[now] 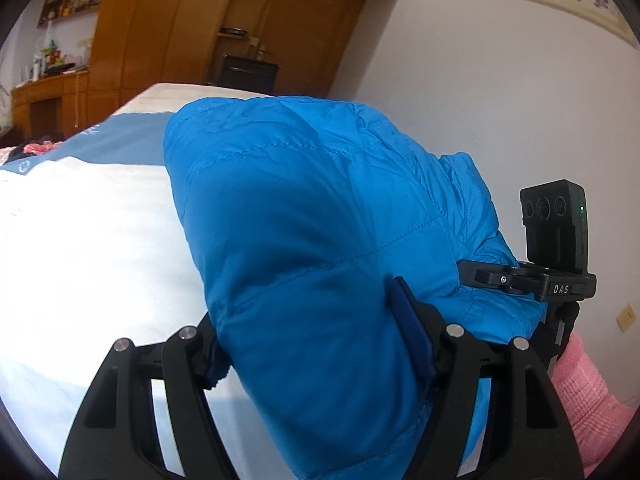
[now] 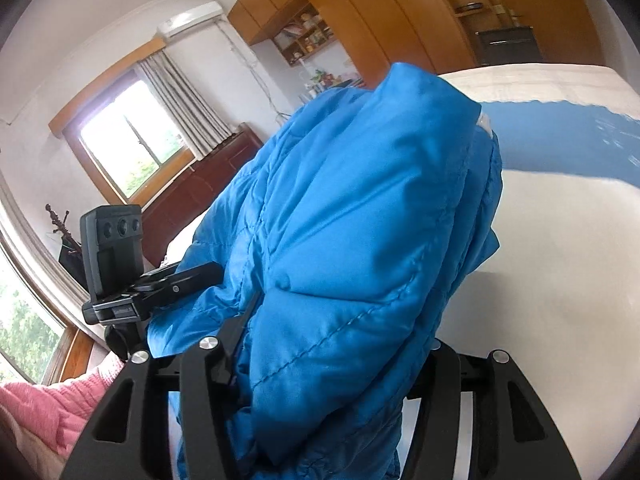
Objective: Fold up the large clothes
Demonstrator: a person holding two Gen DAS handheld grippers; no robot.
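A bright blue quilted puffer jacket (image 1: 304,216) hangs bunched in front of both cameras, above the white bed (image 1: 88,240). My left gripper (image 1: 316,344) is shut on the jacket; the fabric drapes over its fingers and hides most of them. In the right wrist view the same jacket (image 2: 352,240) fills the middle. My right gripper (image 2: 332,364) is shut on the jacket too, with cloth bulging between and over its fingers. The right gripper's camera block (image 1: 556,224) shows just beyond the jacket in the left wrist view, and the left one's (image 2: 112,248) in the right wrist view.
The bed carries a white cover with a blue band (image 2: 568,144). Wooden wardrobes (image 1: 192,28) and shelves stand behind the bed. A white wall (image 1: 500,88) is on one side, a window (image 2: 132,140) on the other. A pink sleeve (image 2: 52,412) is at the frame edge.
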